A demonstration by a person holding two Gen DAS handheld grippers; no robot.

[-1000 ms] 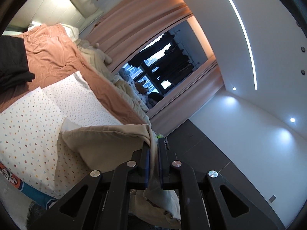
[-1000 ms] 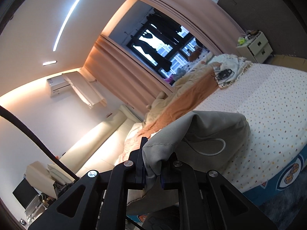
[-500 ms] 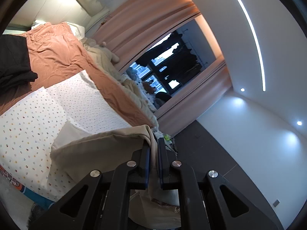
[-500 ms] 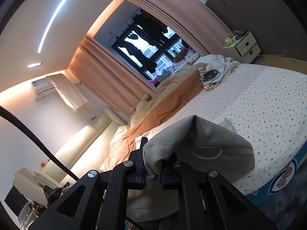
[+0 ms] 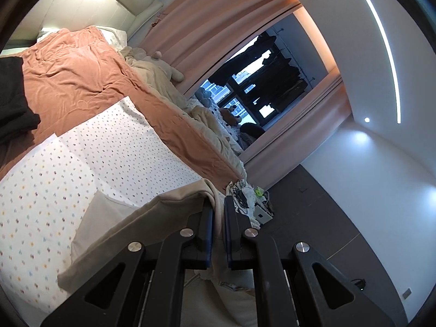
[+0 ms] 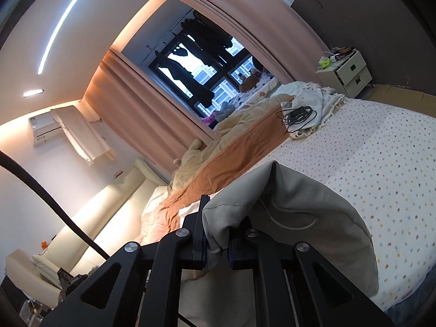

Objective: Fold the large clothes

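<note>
A large beige garment (image 5: 152,218) hangs between my two grippers above the near edge of the bed. My left gripper (image 5: 218,204) is shut on one edge of it, and the cloth trails left over the dotted sheet (image 5: 81,163). In the right wrist view my right gripper (image 6: 216,218) is shut on another corner of the beige garment (image 6: 299,212), whose stitched hem folds over the fingers. The cloth bulges to the right and drapes over the dotted sheet (image 6: 381,150). Most of the garment below the fingers is hidden.
An orange blanket (image 5: 81,76) and a crumpled cream duvet (image 5: 152,70) lie along the far side of the bed. A dark garment (image 5: 13,95) sits at the left. A black cable (image 6: 297,115) rests on white cloth. A white bedside cabinet (image 6: 348,73) stands by the dark wall.
Both grippers have moved forward over the bed with the beige garment held. More of the dotted sheet shows beyond it, and the cloth lies further onto the bed.
</note>
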